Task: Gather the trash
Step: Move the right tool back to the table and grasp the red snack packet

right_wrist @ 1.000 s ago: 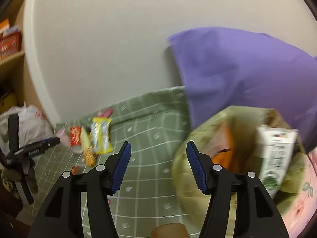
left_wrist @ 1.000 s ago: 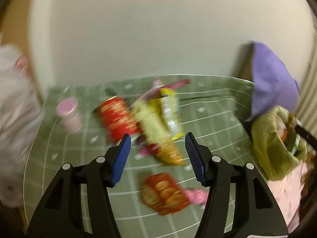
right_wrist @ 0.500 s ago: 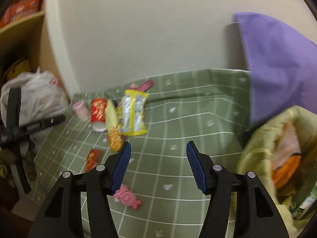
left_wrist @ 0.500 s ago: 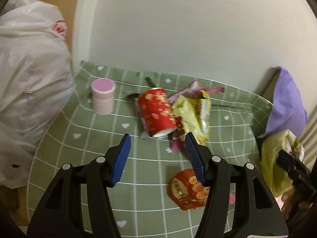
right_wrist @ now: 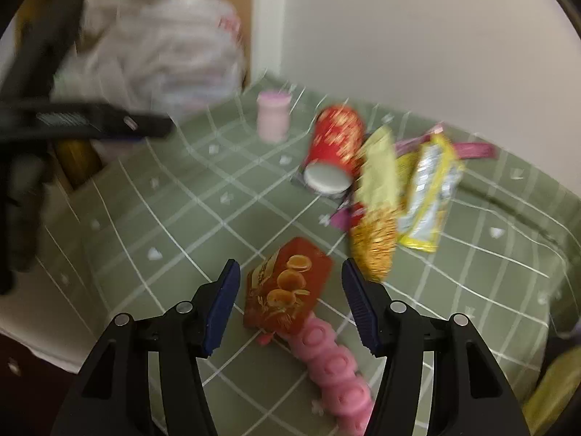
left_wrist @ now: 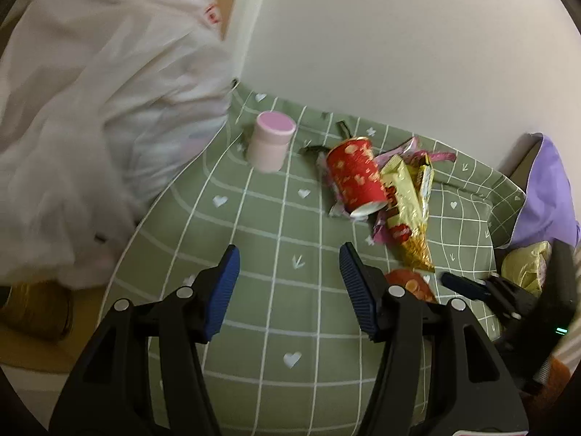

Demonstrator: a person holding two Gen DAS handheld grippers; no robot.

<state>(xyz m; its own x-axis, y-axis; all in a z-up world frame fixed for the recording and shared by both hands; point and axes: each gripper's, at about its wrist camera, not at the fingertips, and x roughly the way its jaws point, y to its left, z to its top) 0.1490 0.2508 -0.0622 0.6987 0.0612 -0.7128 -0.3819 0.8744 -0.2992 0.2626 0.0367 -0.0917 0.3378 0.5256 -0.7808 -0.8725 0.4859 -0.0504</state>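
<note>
Trash lies on a green checked cloth (left_wrist: 276, 239). A red cup (left_wrist: 357, 176) lies on its side beside yellow and gold snack wrappers (left_wrist: 408, 210); it also shows in the right wrist view (right_wrist: 336, 149). A pink jar (left_wrist: 270, 141) stands upright at the far left. A flat red packet with orange fruit (right_wrist: 287, 287) lies between the open fingers of my right gripper (right_wrist: 290, 298), with a pink moulded piece (right_wrist: 334, 367) just below it. My left gripper (left_wrist: 288, 283) is open and empty above bare cloth. A yellow-green bag (left_wrist: 526, 265) sits at the right edge.
A large white plastic bag (left_wrist: 98, 120) fills the left side. A purple cushion (left_wrist: 548, 196) leans at the far right. A pale wall (left_wrist: 399, 43) stands behind the cloth. A brass-coloured tin (left_wrist: 36, 309) sits beyond the cloth's left edge.
Both grippers have swung left. My right gripper has left the yellow-green bag and come down over the red packet. My left gripper now faces the cloth's left part and the white bag.
</note>
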